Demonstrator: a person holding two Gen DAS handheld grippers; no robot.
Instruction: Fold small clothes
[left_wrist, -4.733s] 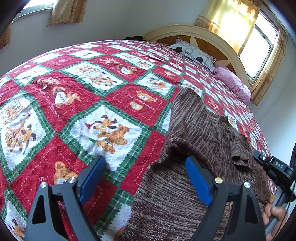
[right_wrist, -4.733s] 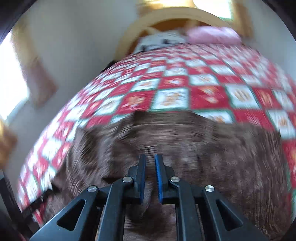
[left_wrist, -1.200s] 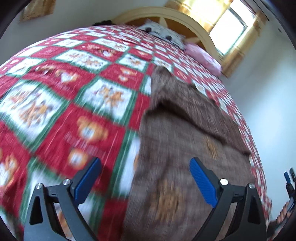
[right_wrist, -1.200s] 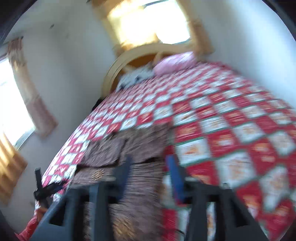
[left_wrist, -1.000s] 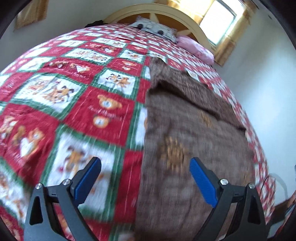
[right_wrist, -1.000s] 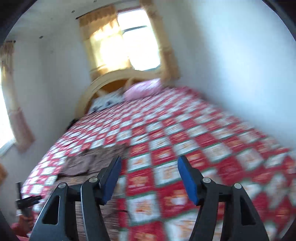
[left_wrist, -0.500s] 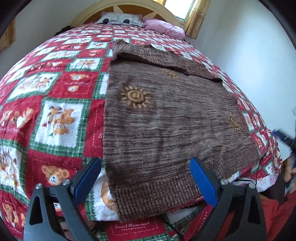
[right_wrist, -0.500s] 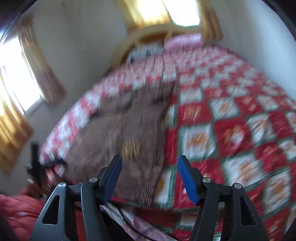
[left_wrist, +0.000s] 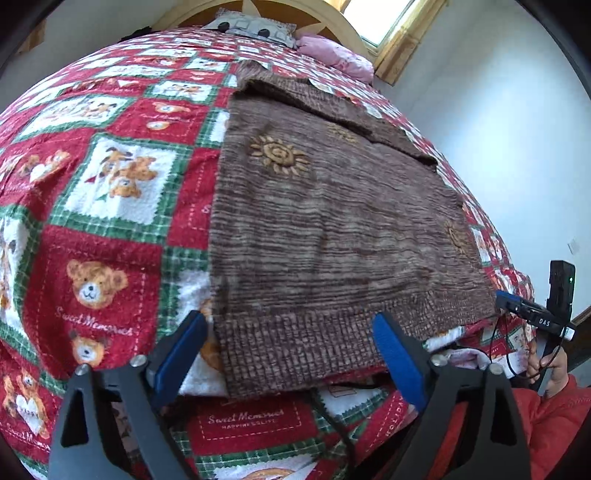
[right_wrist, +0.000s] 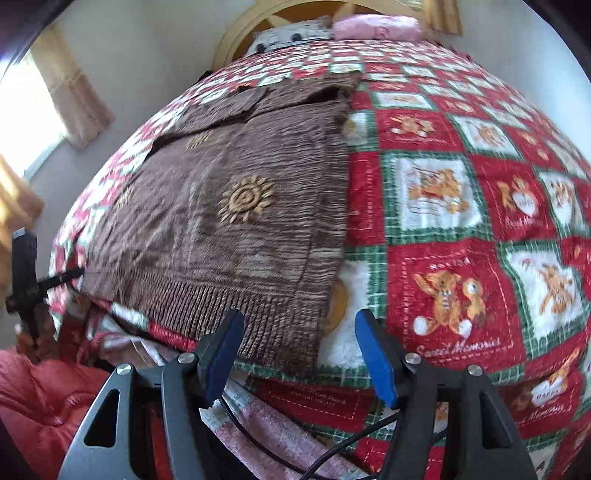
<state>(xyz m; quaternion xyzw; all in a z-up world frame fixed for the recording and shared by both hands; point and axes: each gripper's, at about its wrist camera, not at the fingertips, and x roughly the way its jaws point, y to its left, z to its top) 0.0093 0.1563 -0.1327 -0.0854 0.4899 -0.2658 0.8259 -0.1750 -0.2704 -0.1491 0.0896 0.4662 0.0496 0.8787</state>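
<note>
A brown knitted sweater (left_wrist: 325, 221) with sun motifs lies flat on the teddy-bear quilt (left_wrist: 110, 236), its ribbed hem at the bed's near edge. My left gripper (left_wrist: 288, 354) hovers over the hem's left corner. Its jaws are closing, and the blue pads (left_wrist: 181, 354) stand apart from the knit. In the right wrist view the sweater (right_wrist: 240, 206) fills the left half. My right gripper (right_wrist: 297, 350) is open over the hem's right corner, pads clear of it. The right gripper (left_wrist: 532, 317) also shows at the left wrist view's far right, held by a hand.
At the far end of the bed are a curved wooden headboard (left_wrist: 295, 11), a grey pillow (left_wrist: 251, 26) and a pink pillow (left_wrist: 332, 55). A person's red clothing (right_wrist: 44, 398) and a black cable (right_wrist: 332, 450) lie below the near edge. A white wall (left_wrist: 498, 129) is on the right.
Both grippers have come down and back to the sweater's near hem, one at each corner. The right view has swung from the wall down to the bed. The left jaws have narrowed a little.
</note>
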